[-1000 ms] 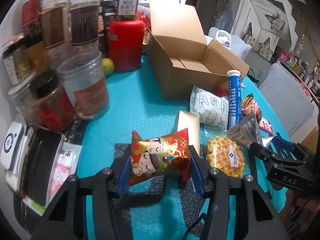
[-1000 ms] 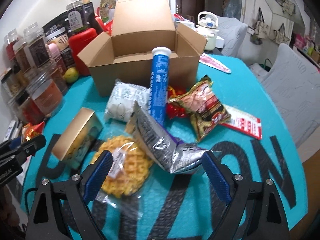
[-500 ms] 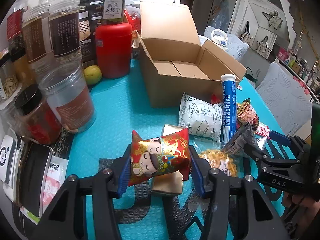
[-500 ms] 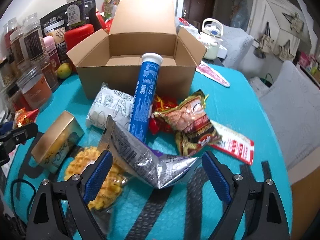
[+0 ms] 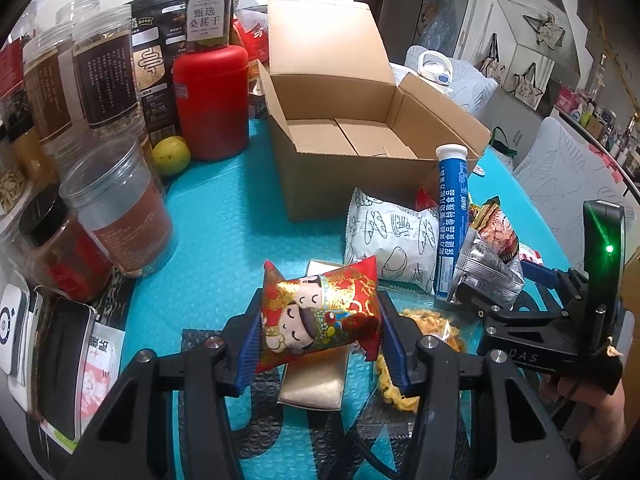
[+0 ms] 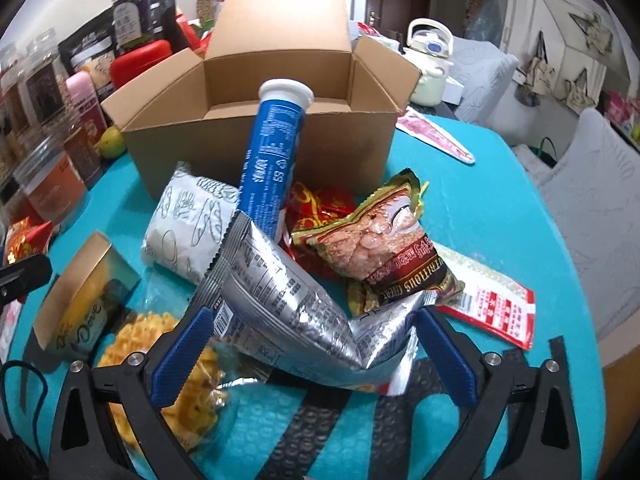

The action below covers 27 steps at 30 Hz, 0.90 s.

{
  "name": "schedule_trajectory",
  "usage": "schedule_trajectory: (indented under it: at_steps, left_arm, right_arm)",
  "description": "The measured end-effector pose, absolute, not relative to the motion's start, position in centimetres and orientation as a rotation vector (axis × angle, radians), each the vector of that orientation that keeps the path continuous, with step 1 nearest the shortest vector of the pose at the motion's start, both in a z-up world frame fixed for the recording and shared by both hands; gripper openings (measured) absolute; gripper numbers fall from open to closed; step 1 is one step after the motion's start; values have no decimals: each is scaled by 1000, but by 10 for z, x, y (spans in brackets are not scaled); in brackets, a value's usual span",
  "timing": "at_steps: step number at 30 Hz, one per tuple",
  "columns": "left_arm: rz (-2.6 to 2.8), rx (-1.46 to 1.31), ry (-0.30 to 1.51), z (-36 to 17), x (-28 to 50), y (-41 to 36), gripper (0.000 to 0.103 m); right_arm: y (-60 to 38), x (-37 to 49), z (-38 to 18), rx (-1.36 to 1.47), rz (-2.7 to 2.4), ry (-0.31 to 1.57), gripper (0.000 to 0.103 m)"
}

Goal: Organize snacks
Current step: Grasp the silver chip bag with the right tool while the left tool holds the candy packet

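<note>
My left gripper (image 5: 320,330) is shut on a red and gold snack packet (image 5: 320,308), held above the teal table. The open cardboard box (image 5: 360,184) stands beyond it with nothing visible inside. My right gripper (image 6: 312,352) has its jaws opening wide, with a silver foil packet (image 6: 288,300) between the pads and not pressed by them. A blue tube (image 6: 272,160) leans on the box front (image 6: 260,152). Around it lie a white packet (image 6: 188,216), a brown nut packet (image 6: 384,248), a waffle (image 6: 188,380) and a gold box (image 6: 80,300).
Jars (image 5: 120,216) and a red canister (image 5: 212,100) crowd the table's left side, with a green fruit (image 5: 172,156). Flat devices (image 5: 60,360) lie at the near left edge. A flat red sachet (image 6: 492,304) lies to the right. A kettle (image 6: 428,68) stands behind the box.
My left gripper carried the red packet toward the box. My right gripper moved forward until the silver packet lay between its pads.
</note>
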<state>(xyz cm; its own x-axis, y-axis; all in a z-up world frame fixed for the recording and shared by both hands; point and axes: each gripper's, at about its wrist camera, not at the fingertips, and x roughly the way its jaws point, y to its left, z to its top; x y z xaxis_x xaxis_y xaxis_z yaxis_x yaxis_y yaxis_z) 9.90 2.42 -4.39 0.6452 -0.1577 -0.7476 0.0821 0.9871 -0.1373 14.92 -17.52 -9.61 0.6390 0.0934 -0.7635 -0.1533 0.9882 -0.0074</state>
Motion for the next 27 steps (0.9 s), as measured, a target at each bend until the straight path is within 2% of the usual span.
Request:
schedule_trajectory:
  at_steps: [7,8,13,15,19,22,27]
  left_arm:
    - [-145,-93,866,-44,103,19,51]
    - [-145,-92,866,-44,103,19,51]
    - [-149,-91,864,-42,101,18,51]
    - [-153,-89,860,-41,100,18,51]
    - [-172,-75,860,-40,100,13,51]
    - [-189,-64,857,-39,100,8,51]
    - [-209,-58,858,-38,101,-3,51]
  right_arm:
    - [-177,151,-98,-39,120,834,102]
    - [-178,149,-98,-34,119,828,100]
    - [-188,142,-89,-2,134,810,76]
    - [-193,138,-85,-1,155,813,72]
    - [-197,129,-79,-37,171,811,73]
    - [-196,121,-73,-100,189,788,82]
    - [-193,113,-67,-226,248,724,82]
